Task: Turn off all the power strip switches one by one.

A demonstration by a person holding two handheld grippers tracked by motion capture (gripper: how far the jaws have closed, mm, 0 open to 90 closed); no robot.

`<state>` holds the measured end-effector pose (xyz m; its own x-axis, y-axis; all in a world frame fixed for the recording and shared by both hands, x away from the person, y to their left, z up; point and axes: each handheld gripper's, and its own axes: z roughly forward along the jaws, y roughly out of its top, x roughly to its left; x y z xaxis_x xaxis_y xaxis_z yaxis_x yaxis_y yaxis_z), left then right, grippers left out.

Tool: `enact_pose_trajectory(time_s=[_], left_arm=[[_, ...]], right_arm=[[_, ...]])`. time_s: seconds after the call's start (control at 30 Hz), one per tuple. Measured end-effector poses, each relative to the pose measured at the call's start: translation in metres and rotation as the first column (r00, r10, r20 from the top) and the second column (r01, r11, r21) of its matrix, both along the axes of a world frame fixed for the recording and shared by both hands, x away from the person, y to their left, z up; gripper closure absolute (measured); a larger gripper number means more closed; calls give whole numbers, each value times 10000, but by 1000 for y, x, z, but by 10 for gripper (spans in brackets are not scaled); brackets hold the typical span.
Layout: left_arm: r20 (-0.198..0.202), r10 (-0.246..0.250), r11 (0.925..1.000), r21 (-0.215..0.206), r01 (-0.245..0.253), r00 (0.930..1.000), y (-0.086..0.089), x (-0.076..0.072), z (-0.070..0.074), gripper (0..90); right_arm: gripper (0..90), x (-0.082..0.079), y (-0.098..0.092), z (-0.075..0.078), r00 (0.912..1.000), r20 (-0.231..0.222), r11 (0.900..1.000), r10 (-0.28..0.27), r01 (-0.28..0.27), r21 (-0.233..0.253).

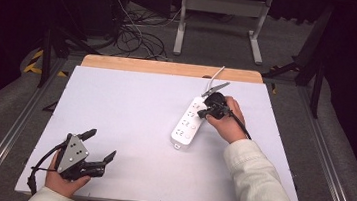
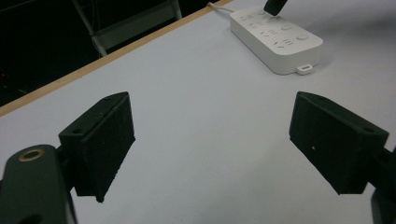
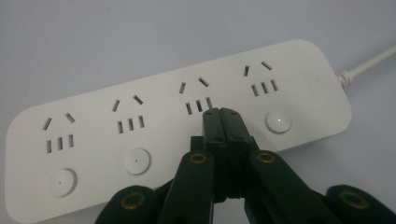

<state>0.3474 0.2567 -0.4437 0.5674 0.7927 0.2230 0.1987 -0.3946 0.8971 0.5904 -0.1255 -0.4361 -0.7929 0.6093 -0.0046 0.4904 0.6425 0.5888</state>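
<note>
White four-outlet power strip (image 3: 177,126), right gripper (image 3: 222,114) jaws together, left gripper (image 2: 210,144) apart

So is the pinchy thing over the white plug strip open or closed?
Closed. In the right gripper view the right gripper has its two black jaws pressed together with nothing between them, tips over the power strip where the third button would sit.

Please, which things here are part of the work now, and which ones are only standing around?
In use:
power strip
its round buttons
right gripper, jaws shut, tips over the strip
white cord of the strip

Not in use:
left gripper, open, apart from the strip
cables on the floor
white table frame behind
</note>
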Motion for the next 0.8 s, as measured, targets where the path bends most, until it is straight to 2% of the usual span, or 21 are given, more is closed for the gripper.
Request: enact_pose_trajectory(time_s=[0.17, 0.33, 0.57, 0.8], left_arm=[[-7, 0, 10000, 9, 0, 10000, 0, 0, 0, 146], [-6, -2, 10000, 7, 2, 10000, 0, 0, 0, 146], [-59, -18, 10000, 6, 18, 10000, -1, 0, 0, 147], [-88, -30, 10000, -57, 29, 10000, -2, -1, -1, 147]], right_arm=[[900, 0, 1, -2, 10000, -35, 10000, 9, -9, -56], [900, -4, 5, -5, 9995, 327, 9995, 15, -4, -317], [900, -5, 2, -7, 9995, 283, 9999, -139, 140, -44], [900, -9, 4, -8, 9983, 449, 9993, -377, 380, -63]])
